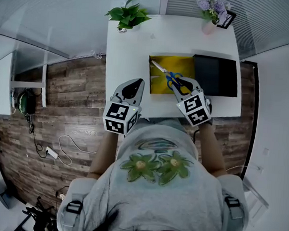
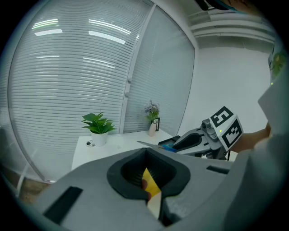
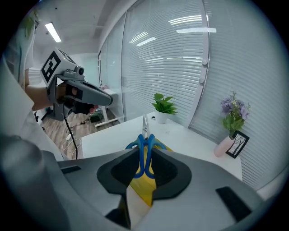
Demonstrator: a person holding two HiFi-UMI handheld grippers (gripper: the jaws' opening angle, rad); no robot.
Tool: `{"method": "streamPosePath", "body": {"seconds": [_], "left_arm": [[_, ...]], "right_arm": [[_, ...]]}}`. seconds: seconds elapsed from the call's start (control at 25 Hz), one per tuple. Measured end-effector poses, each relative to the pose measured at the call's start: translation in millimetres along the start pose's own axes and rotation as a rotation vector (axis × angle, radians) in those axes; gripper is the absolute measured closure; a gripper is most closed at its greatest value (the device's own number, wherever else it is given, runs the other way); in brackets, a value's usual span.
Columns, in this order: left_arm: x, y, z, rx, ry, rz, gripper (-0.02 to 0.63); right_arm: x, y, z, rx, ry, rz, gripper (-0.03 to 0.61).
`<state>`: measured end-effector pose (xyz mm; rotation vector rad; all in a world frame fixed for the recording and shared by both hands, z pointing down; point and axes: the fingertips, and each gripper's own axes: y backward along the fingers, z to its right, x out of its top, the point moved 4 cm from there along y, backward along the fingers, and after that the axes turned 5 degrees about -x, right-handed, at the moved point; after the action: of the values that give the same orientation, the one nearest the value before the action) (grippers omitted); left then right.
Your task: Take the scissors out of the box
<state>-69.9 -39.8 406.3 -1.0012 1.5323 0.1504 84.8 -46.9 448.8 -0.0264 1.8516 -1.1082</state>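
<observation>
Over the white tabletop [image 1: 140, 42] and the open yellow box [image 1: 181, 65]: right gripper [image 3: 145, 169] clenched on the scissors [image 3: 145, 151], blue handles between the jaws, blades poking out ahead, probably gripped so for a clean lift out. Left gripper [image 2: 146, 173] off beside, jaws slightly parted, empty, likely parked out of the way.

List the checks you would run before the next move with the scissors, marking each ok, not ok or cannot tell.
1. Right gripper shut on the scissors handles: ok.
2. Blades together: ok.
3. Scissors clear of the yellow box: cannot tell.
4. Bare table beside the box for a set-down: ok.
5. Left gripper off to the side of the box: ok.
</observation>
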Motion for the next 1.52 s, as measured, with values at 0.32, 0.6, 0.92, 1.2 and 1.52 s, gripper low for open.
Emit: {"method": "streamPosePath", "body": {"seconds": [0.32, 0.6, 0.92, 1.2, 1.52], "left_arm": [[-2.8, 11.1, 10.6, -0.008, -0.007, 0.009, 0.617], [-7.5, 15.2, 19.8, -0.022, -0.004, 0.015, 0.617], [-13.5, 14.8, 24.3, -0.028, 0.002, 0.017, 0.617], [-11.6, 12.7, 25.0, -0.031, -0.002, 0.019, 0.617], [-10.5, 8.0, 22.0, -0.043, 0.008, 0.008, 0.617]], "right_arm": [[10.0, 33.2, -10.6, -0.033, 0.004, 0.054, 0.498], [10.9, 49.7, -15.1, -0.058, 0.009, 0.073, 0.498], [7.7, 58.7, -14.7, -0.074, 0.023, 0.081, 0.497], [1.8, 54.9, -12.8, -0.069, 0.023, 0.066, 0.498], [1.3, 50.4, -14.4, -0.058, 0.031, 0.055, 0.497]]}}
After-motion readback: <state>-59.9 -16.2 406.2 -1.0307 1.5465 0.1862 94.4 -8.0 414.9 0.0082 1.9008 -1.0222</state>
